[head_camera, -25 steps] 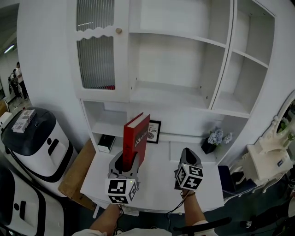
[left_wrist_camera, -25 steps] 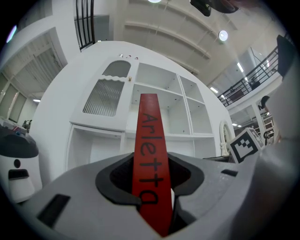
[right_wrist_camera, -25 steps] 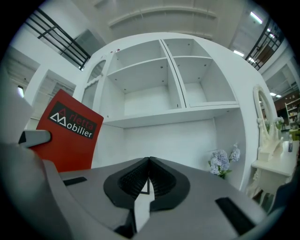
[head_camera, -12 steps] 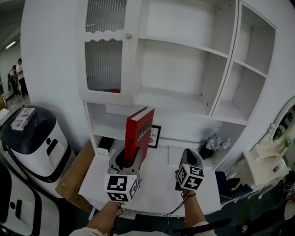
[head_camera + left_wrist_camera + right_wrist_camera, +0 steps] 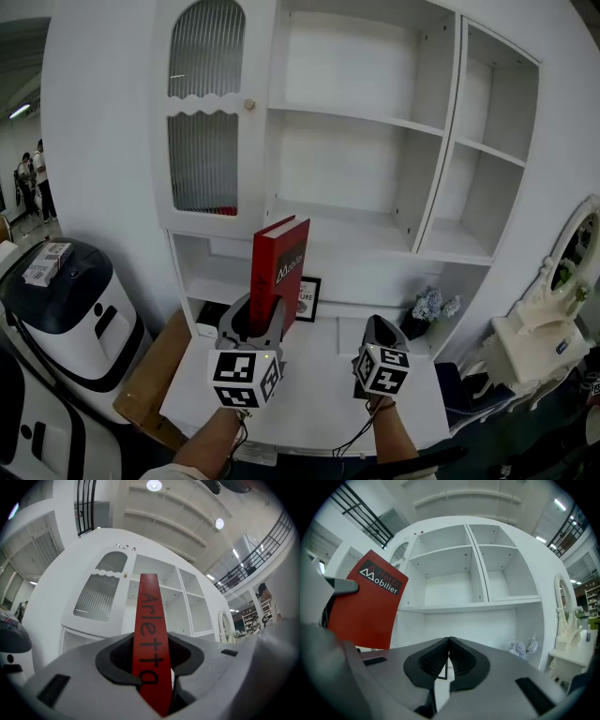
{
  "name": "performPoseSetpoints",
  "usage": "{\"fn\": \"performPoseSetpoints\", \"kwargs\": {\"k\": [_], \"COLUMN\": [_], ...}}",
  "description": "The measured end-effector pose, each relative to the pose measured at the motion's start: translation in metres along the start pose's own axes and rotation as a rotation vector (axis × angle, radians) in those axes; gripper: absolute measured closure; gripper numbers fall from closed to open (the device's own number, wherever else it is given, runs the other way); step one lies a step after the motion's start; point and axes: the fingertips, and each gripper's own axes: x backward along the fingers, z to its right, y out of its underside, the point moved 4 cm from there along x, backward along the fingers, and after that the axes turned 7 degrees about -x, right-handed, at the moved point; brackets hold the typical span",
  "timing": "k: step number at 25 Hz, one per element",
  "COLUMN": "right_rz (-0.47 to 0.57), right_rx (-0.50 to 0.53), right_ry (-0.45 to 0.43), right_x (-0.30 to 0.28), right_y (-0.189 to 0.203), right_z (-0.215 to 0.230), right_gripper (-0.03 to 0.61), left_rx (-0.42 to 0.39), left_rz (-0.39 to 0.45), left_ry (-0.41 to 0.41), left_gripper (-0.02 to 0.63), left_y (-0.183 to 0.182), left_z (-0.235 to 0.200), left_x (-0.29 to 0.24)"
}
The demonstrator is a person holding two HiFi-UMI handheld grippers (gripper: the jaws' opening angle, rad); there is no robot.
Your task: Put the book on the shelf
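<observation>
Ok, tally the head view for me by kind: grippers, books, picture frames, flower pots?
Grippers: 2, left gripper and right gripper
Book: 1, red, clamped in the left gripper
Frame: 1
Flower pot: 1
Total: 5

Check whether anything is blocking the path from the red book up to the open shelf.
Nothing visible does. The red book, clamped upright in the left gripper, sits below the open shelf, whose board looks bare.
</observation>
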Motion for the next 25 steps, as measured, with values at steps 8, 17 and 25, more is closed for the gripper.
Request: {"fn": "performPoseSetpoints", "kwargs": {"k": [8, 17, 25], "right_rz": [-0.013, -0.039, -0.023], "right_rx": [-0.008, -0.007, -0.011], "right_ry": [-0.005, -0.012, -0.019], "right_x": [-0.007, -0.017, -0.024], "right_y": [-0.001, 0.005, 0.001], "right_z": [0.003, -0.001, -0.005], "right_gripper": [0.557, 0.557, 0.557], "left_rx": [-0.005, -0.018, -0.027], "left_rz": [0.039, 0.071, 0.124], "left_ry": [-0.010, 0.001, -0.004], "left_gripper": [0.446, 0.446, 0.445], "left_y": [-0.033, -0.068, -0.096], "left_z": [-0.001, 0.000, -0.002], "left_x": [-0.017, -0.036, -0.048]}}
